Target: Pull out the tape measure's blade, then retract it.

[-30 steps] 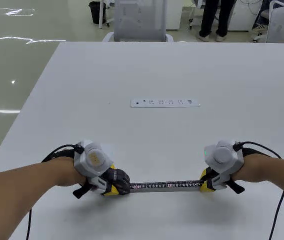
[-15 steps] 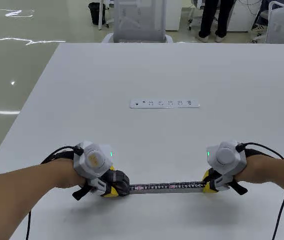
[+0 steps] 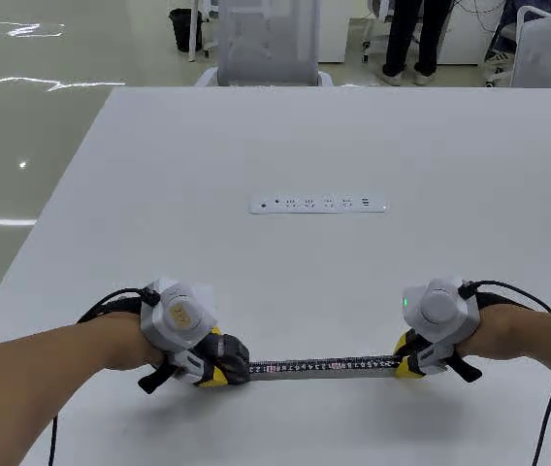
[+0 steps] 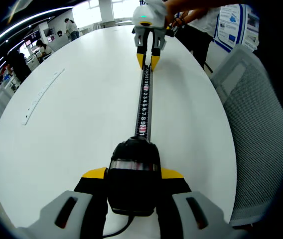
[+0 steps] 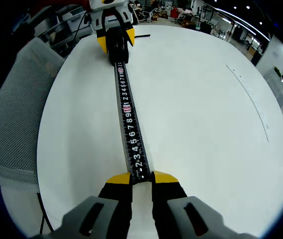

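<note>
While blade lies extended, white table carries work at near edge. Blade runs left-right, flat on table. Left gripper clamps tape measure case; right gripper pinches blade tip. Judgement: retraction needs right end travelling along blade axis toward case.

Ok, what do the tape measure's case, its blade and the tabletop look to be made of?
Case: likely black plastic or rubber with a semi-gloss finish, going by the soft sheen on its rounded top.
Blade: probably thin coated steel. It is a narrow strip with printed numerals, some of them red, and it runs straight without sagging.
Tabletop: smooth matte white, perhaps laminate, though the look leaves that open.
</note>
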Tool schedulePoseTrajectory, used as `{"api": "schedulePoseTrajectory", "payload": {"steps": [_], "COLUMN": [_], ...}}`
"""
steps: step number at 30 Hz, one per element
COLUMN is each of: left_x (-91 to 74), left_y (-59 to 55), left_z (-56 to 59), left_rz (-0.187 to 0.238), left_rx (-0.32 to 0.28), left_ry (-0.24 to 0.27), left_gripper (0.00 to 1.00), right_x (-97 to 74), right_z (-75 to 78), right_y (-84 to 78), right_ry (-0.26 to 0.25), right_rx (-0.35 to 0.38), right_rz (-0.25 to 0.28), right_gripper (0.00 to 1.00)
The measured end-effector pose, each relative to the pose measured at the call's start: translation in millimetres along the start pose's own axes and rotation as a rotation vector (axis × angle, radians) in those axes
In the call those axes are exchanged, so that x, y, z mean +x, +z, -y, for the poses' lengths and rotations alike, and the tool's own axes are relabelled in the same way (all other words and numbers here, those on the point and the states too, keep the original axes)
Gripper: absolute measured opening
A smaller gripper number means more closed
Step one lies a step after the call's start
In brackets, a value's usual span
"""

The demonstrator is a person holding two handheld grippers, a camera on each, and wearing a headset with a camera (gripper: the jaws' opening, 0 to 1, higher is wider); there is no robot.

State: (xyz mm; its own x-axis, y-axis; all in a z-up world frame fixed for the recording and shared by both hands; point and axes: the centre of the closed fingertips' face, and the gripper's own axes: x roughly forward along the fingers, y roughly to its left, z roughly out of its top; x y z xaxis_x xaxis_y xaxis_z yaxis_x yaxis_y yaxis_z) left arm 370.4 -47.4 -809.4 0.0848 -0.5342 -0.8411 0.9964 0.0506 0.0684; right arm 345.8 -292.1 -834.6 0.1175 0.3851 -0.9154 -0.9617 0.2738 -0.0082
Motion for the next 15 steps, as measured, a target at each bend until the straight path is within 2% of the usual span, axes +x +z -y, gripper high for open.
{"api": "schedulePoseTrajectory", "payload": {"steps": [7, 15], "left_x": [0.6, 1.0], "left_y": [-0.1, 0.2], "left_z": [-1.0, -1.0], "left_rz": [-0.007, -0.008], "left_rx": [0.007, 0.010], "left_ry": [0.002, 0.002], "left_gripper": [0.33, 0.33], "right_x": [0.8, 0.3], "right_z": [-0.6, 2.5], "right_y": [1.6, -0.8], "right_ry": [-0.014, -0.026], "right_rx": [-0.018, 0.039], "right_rz": [-0.010, 0.020], "right_gripper": [0.15, 0.17]}}
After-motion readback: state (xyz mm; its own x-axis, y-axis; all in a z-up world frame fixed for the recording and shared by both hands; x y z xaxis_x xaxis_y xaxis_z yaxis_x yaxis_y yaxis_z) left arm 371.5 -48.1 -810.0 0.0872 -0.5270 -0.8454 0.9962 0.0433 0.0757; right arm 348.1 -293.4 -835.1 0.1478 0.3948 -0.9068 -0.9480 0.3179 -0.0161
